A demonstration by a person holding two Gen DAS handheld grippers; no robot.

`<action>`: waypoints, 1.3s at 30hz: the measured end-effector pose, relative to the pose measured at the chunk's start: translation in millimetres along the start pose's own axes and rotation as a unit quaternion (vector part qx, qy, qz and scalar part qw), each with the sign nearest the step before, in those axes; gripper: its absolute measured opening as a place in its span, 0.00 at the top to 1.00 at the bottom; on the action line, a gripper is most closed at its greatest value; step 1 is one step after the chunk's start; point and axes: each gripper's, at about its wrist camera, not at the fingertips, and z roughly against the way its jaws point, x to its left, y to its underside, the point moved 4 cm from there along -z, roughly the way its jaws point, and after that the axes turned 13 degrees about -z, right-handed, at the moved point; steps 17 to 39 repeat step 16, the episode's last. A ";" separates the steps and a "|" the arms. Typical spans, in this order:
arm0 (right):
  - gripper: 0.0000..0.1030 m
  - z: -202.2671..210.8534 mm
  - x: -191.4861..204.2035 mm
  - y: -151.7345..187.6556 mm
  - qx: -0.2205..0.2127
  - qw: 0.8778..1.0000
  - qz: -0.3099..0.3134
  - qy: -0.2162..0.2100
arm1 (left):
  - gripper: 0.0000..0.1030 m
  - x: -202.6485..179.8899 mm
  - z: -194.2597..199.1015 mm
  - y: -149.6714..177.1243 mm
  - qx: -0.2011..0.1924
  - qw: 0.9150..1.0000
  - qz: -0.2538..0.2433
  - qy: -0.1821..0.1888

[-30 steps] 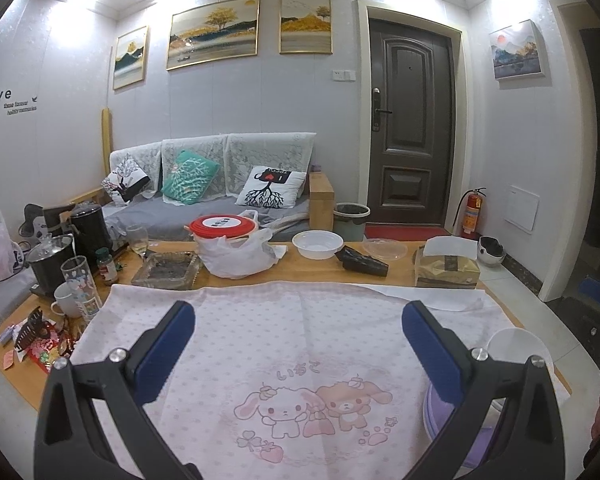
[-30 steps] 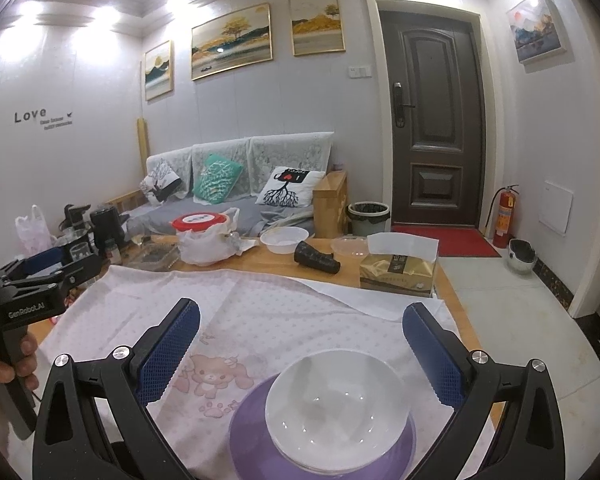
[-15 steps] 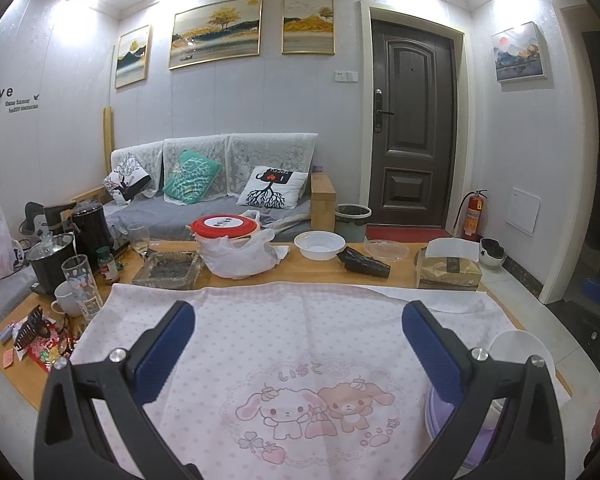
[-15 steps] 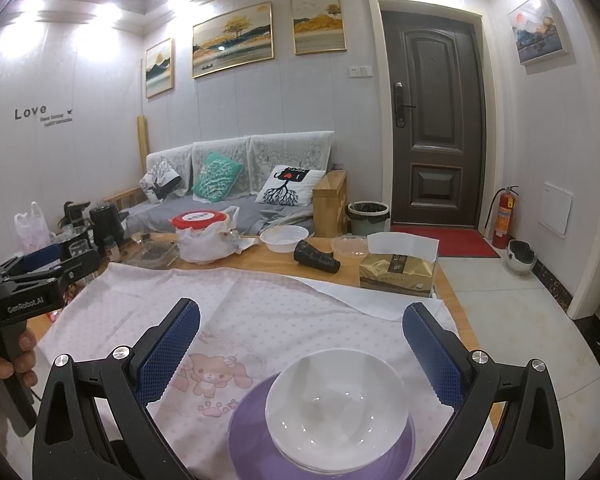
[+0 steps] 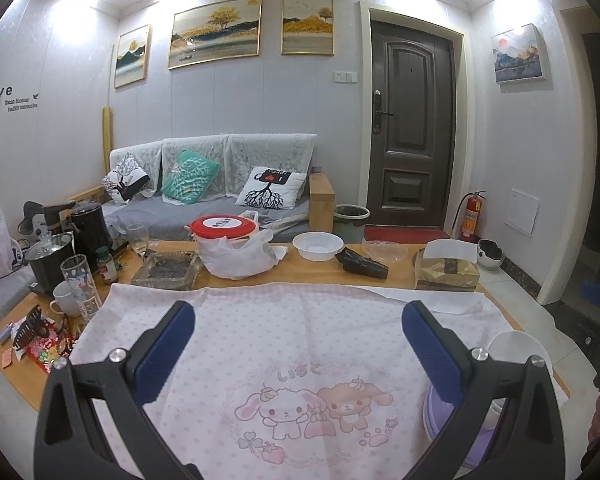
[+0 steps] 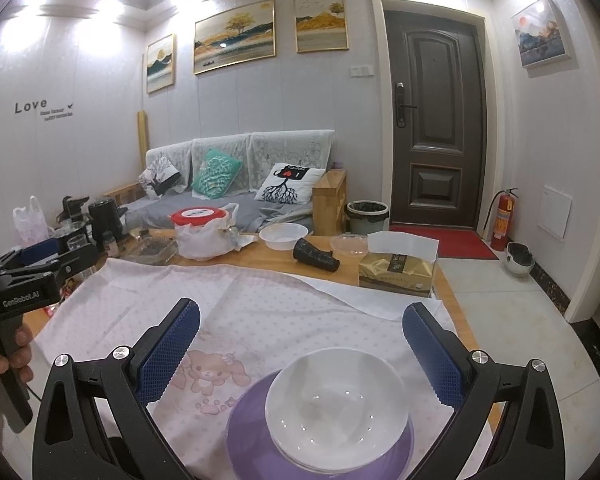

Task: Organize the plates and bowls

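A white bowl (image 6: 338, 406) sits stacked on a purple plate (image 6: 248, 432) on the pink cartoon cloth (image 6: 260, 304), close under my right gripper (image 6: 300, 340). The right gripper is open and empty, its blue pads (image 6: 168, 352) spread wider than the bowl. In the left wrist view the same bowl (image 5: 514, 346) and purple plate (image 5: 434, 416) show at the right edge, partly behind a finger. My left gripper (image 5: 298, 344) is open and empty above the cloth (image 5: 292, 332). It also shows in the right wrist view (image 6: 40, 268), held at the far left.
At the table's back stand a red-lidded container in a bag (image 5: 230, 246), a white bowl (image 5: 318, 246), a clear bowl (image 5: 382, 250), a black object (image 5: 362, 268), a tissue box (image 5: 446, 270) and a glass tray (image 5: 166, 270). Kettles, cups and clutter (image 5: 64, 264) crowd the left end.
Both views have shifted very slightly; both grippers stay open and the bowl and plate have not moved.
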 end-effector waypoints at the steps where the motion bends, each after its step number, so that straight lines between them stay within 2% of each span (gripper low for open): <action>1: 0.02 -0.1 -0.1 0.0 0.000 1.000 0.001 0.000 | 0.00 -0.8 0.2 -0.8 -0.001 1.000 0.000 0.000; 39: 0.02 -0.5 0.2 0.1 0.000 1.000 0.002 0.000 | 0.00 -5.5 2.1 -4.2 -0.003 1.000 -0.007 -0.007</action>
